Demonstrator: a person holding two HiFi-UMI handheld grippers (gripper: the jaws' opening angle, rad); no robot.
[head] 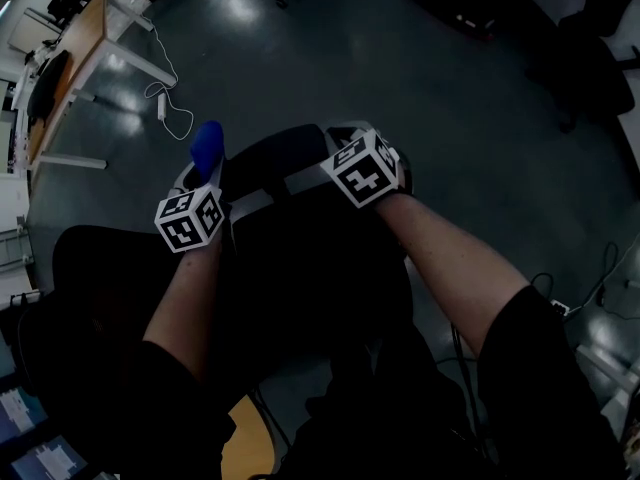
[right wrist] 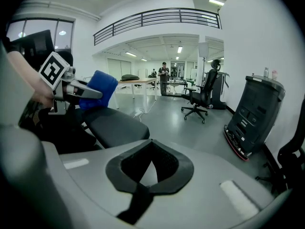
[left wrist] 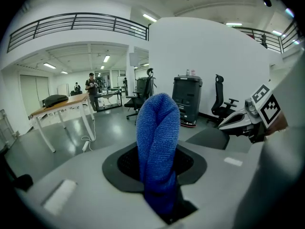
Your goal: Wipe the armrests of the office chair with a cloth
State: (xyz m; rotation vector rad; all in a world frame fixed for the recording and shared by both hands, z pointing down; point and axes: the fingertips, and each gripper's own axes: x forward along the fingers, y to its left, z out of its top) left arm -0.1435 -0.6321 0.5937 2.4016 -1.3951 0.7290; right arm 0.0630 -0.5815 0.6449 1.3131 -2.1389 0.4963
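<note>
A blue cloth (left wrist: 157, 128) stands up between the jaws of my left gripper (left wrist: 155, 152), which is shut on it. In the head view the cloth (head: 207, 146) sticks out ahead of the left gripper (head: 205, 171), over the office chair's black seat (head: 268, 156). My right gripper (head: 345, 138) hovers by the seat's right side. Its jaws (right wrist: 151, 144) are shut with nothing in them. The right gripper view shows the left gripper (right wrist: 71, 87) with the cloth (right wrist: 98, 93) above the seat (right wrist: 114, 125). I cannot make out the armrests.
A wood-topped desk (head: 75, 58) stands at the far left, with a cable and power strip (head: 163, 105) on the dark floor. A black cabinet (right wrist: 255, 113) and another office chair (right wrist: 202, 97) stand off to the right. A person (right wrist: 164, 75) stands far back.
</note>
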